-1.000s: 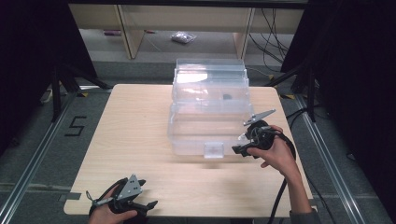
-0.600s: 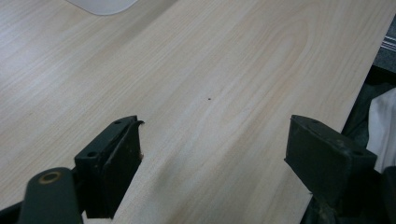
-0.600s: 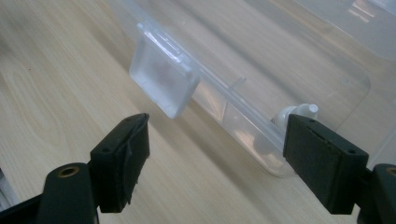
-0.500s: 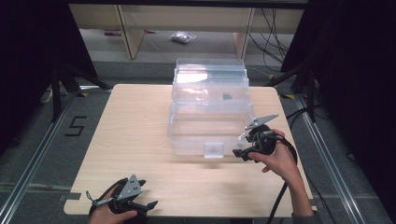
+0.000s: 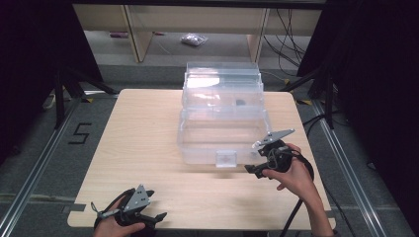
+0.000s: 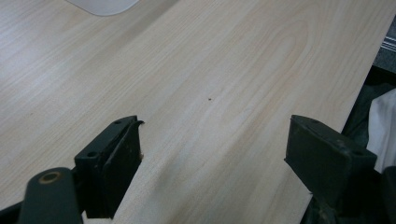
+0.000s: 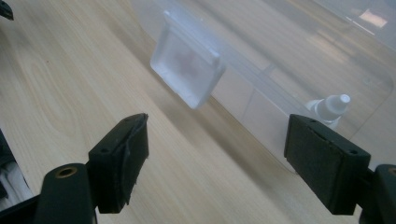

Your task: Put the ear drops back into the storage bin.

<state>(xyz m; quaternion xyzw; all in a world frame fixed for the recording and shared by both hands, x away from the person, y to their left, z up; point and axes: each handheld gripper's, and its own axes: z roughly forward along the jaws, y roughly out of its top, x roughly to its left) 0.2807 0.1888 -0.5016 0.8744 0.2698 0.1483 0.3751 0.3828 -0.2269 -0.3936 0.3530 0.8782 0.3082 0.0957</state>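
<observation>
A: Status? Where's the box?

B: One clear plastic box [image 5: 223, 127] is set on the table [image 5: 138, 148], centre to approx 1 o'clock of mid-table; lid is seen shut, front latch [image 5: 226, 159] hanging down at the box's 6 o'clock side; whether it's clicked home can't be told.

A: Grippers?

B: Two; right gripper [image 5: 254, 169] is held just beside the box's front right corner, approx 4 o'clock from the latch; jaws are spread wide, nothing gripped; in the right gripper view the latch [image 7: 187, 71] is seen ahead at approx 11 o'clock, untouched. Left gripper [image 5: 154, 217] is parked at the table's near edge, approx 7 o'clock, well apart from the box; jaws also wide open, bare wood between them.

A: Progress?

B: Judged early; the latch is being approached, not yet contacted; unlatching and lifting the lid are prob. all left.

A: Contents, counted?

B: One small white-capped bottle [image 7: 329, 108] is made out through the wall; one dark item [image 5: 240, 102] in the upper part, too small to ID; one box, one latch, two grippers.
</observation>
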